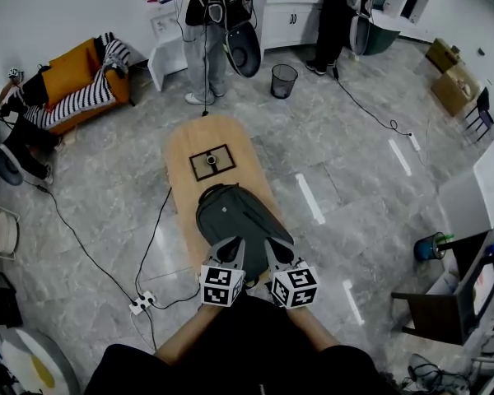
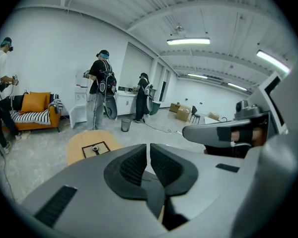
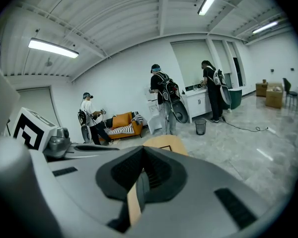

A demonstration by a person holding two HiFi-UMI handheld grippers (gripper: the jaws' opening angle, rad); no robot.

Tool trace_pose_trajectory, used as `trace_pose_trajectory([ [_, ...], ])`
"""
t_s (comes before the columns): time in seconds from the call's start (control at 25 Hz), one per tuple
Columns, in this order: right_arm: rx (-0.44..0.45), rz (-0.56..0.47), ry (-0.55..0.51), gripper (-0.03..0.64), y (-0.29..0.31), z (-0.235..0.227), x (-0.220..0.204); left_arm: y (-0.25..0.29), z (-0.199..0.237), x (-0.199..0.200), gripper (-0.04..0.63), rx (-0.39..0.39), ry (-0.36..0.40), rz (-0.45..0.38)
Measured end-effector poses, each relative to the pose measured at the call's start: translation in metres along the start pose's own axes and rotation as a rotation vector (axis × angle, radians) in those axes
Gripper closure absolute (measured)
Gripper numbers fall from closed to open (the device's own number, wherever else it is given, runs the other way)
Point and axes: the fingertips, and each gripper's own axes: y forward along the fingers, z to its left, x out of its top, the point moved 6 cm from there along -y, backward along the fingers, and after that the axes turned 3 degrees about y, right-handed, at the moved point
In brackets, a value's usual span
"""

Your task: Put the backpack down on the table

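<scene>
A dark grey backpack [image 1: 235, 212] lies lengthwise over the near half of the oval wooden table [image 1: 199, 142]. At the pack's near end my left gripper [image 1: 232, 249] and right gripper [image 1: 277, 251] stand side by side, both reaching into it. In the left gripper view the left gripper's [image 2: 149, 158] pads are pressed together, with a dark strap [image 2: 156, 202] running down between them. The right gripper [image 3: 143, 165] is likewise shut, and a grey strap [image 3: 142, 188] shows pinched between its pads. Where the straps join the pack is hidden by the grippers.
A black square frame with a small round object [image 1: 212, 161] lies on the table's far half. A power strip [image 1: 141, 304] and cables lie on the floor to the left. People [image 1: 207, 31] stand at the back near a wastebasket [image 1: 284, 80]. An orange sofa [image 1: 78, 74] is far left, a chair [image 1: 445, 307] right.
</scene>
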Motion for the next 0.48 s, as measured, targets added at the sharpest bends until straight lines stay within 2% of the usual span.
trace_pose_trajectory([
  [0.48,0.003,0.016,-0.007,0.607,0.0033,0.0071,-0.0021,0.0015,0.0011,-0.0033,0.561,-0.041,-0.012,0.030],
])
